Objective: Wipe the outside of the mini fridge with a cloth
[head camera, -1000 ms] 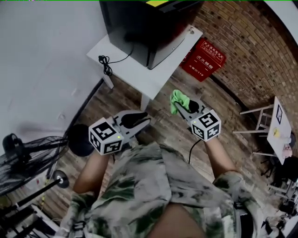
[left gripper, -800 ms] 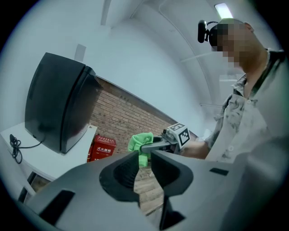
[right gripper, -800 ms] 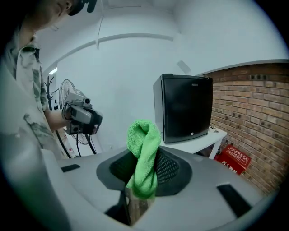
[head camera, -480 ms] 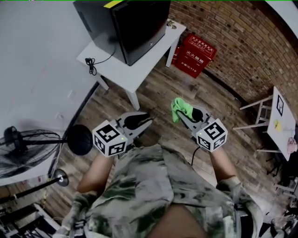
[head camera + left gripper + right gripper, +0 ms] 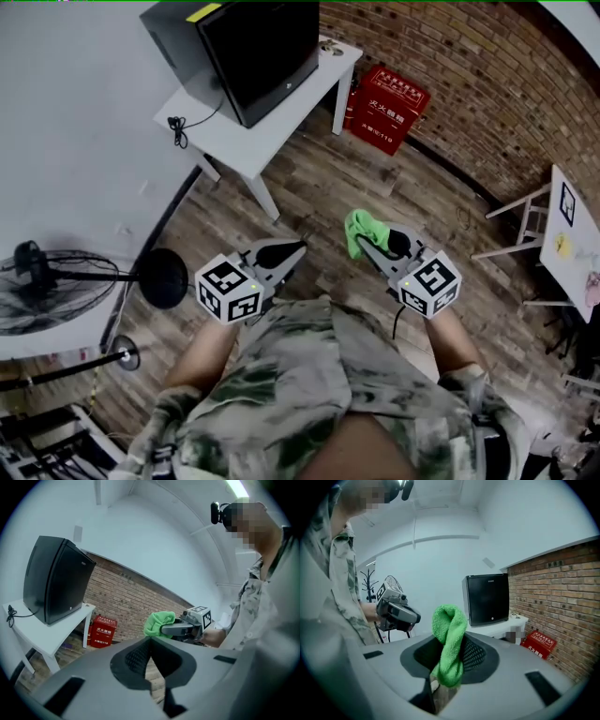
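Observation:
The black mini fridge [image 5: 246, 52] stands on a white table [image 5: 272, 122] at the top of the head view, against the white wall; it also shows as the fridge [image 5: 54, 584] at left and the fridge [image 5: 486, 598] ahead. A green cloth [image 5: 362, 231] is folded between the jaws of my right gripper [image 5: 367, 244], which is shut on it; the cloth [image 5: 449, 641] hangs over the jaws. My left gripper [image 5: 292, 253] is shut and holds nothing. Both grippers hang over the wood floor, well short of the fridge.
A red crate [image 5: 389, 109] sits on the floor by the brick wall, right of the white table. A black standing fan [image 5: 56, 291] with round base [image 5: 162, 279] is at left. A white stool [image 5: 553, 246] stands at right. A black cord [image 5: 180, 128] lies on the table.
The view has drawn back: the fridge and table sit higher and farther left in the frame. Both grippers hold their pose, slightly lower, the cloth still clamped in the right one.

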A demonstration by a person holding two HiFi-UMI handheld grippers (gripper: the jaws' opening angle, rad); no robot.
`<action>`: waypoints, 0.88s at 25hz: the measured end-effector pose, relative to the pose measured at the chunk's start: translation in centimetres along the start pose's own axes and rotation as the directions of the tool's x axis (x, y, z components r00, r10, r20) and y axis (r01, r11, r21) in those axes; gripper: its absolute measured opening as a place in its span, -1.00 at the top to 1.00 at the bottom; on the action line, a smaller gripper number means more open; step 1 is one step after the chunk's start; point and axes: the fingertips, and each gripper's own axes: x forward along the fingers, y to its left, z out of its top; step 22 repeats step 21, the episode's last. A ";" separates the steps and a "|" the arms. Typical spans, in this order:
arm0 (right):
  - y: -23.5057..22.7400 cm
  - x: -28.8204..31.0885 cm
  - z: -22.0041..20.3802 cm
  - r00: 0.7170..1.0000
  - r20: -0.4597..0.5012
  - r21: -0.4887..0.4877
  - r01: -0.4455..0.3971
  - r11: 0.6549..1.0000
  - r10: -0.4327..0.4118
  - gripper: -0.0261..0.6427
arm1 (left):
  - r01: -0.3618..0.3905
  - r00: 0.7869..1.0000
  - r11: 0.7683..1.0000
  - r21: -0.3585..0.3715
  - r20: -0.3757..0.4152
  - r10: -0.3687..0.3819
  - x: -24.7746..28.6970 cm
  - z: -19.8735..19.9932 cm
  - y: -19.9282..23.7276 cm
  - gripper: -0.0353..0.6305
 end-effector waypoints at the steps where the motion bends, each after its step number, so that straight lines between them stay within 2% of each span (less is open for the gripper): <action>1: 0.0 -0.5 -0.1 1.000 0.001 0.002 0.000 1.000 0.000 0.57 | 0.005 1.000 1.000 -0.001 -0.006 -0.005 0.3 0.0 -0.5 0.82; 7: 0.4 -3.7 -1.5 1.000 0.016 0.012 -0.009 1.000 0.009 0.57 | 0.003 0.999 1.000 0.007 -0.032 -0.003 2.4 -1.3 -3.0 0.82; 15: -0.3 -5.8 -2.5 1.000 0.025 0.013 -0.002 1.000 0.002 0.57 | 0.019 0.997 0.999 0.036 -0.069 -0.016 5.1 -1.6 -4.1 0.82; 22: -0.9 -8.0 -3.7 1.000 0.025 0.022 0.003 1.000 -0.004 0.57 | 0.023 0.997 0.999 0.040 -0.073 -0.020 6.8 -2.2 -5.7 0.82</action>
